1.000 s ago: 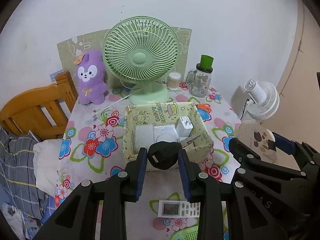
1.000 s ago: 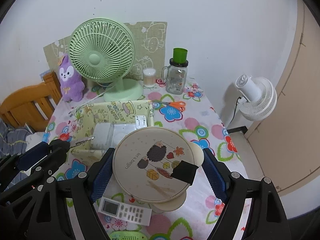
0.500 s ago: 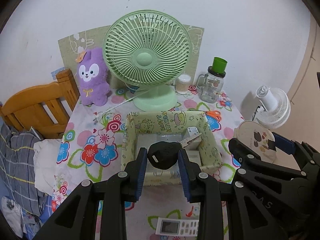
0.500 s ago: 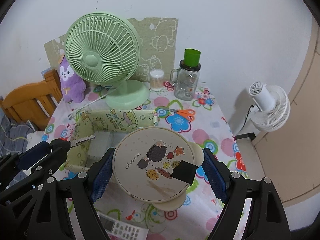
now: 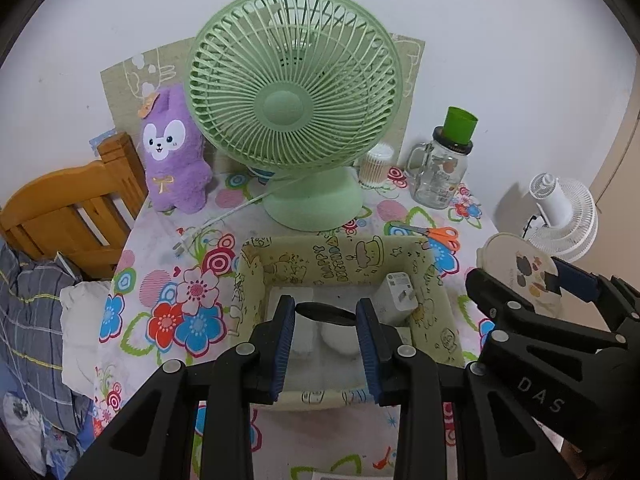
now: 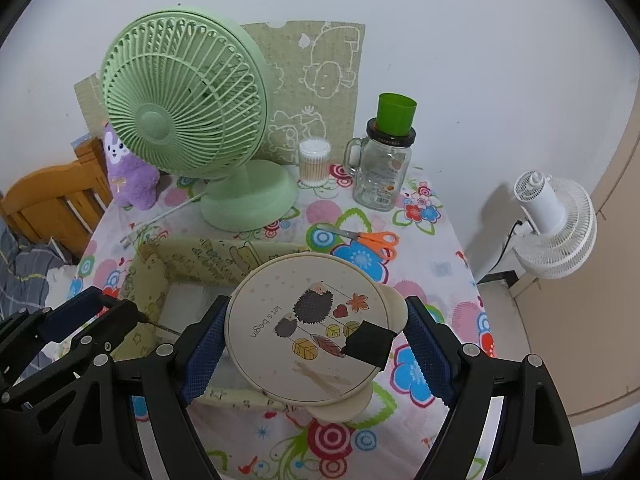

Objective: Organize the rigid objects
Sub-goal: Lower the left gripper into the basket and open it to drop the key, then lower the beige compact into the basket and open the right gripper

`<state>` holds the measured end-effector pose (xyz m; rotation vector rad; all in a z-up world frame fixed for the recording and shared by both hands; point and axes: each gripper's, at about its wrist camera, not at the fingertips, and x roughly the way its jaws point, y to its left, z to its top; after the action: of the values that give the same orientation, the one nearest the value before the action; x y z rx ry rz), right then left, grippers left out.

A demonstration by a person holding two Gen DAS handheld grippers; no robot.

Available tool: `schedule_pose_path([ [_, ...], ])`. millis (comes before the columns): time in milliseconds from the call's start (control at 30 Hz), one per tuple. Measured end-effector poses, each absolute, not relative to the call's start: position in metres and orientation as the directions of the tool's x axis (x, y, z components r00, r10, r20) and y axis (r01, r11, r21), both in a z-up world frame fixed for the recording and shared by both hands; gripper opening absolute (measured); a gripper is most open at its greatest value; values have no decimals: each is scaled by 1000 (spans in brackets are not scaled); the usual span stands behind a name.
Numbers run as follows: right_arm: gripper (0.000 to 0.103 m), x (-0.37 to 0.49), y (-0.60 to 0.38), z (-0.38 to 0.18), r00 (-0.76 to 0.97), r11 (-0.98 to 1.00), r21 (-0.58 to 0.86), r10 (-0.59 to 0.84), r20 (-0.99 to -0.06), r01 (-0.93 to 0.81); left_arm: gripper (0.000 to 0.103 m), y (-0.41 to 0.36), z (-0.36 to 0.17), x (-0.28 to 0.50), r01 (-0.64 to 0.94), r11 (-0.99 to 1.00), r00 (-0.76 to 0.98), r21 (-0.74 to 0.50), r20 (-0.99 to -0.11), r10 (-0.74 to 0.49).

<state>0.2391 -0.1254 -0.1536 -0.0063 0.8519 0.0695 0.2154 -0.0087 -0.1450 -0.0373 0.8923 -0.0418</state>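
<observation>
My left gripper [image 5: 325, 314] hangs over the yellow fabric bin [image 5: 436, 308], its 2 jaws clamped on a small black object [image 5: 325, 314] that sits between the blue pads, above the bin's inside. In the bin I see a white charger [image 5: 398, 298] against the right wall and a white round piece [image 5: 340, 338] on the floor.

My right gripper [image 6: 316, 334] has its jaws clamped on a round lid [image 6: 304, 332] printed with hedgehogs, held over the bin's right edge and the flowered tablecloth [image 6: 424, 240].

Behind the bin stand a green fan [image 5: 294, 108], a purple plush [image 5: 172, 160], a glass jar [image 5: 440, 172] and orange scissors [image 6: 360, 240].
</observation>
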Motion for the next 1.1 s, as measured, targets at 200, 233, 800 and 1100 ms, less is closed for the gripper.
schedule_pose_path([
  [200, 85, 254, -127, -164, 647, 998, 23, 60, -761, -65, 31, -11, -162, 230, 14, 999, 596, -52, -801, -50],
  [233, 85, 255, -128, -165, 645, 998, 24, 60, -762, -64, 31, -11, -165, 232, 16, 999, 592, -52, -805, -52],
  [800, 85, 281, -112, -186, 612, 990, 52, 123, -781, -133, 47, -20, -201, 254, -8, 999, 539, -51, -841, -39],
  [1100, 85, 291, -89, -192, 596, 981, 63, 162, -787, -183, 86, -9, -199, 254, -46, 999, 545, 22, -837, 44],
])
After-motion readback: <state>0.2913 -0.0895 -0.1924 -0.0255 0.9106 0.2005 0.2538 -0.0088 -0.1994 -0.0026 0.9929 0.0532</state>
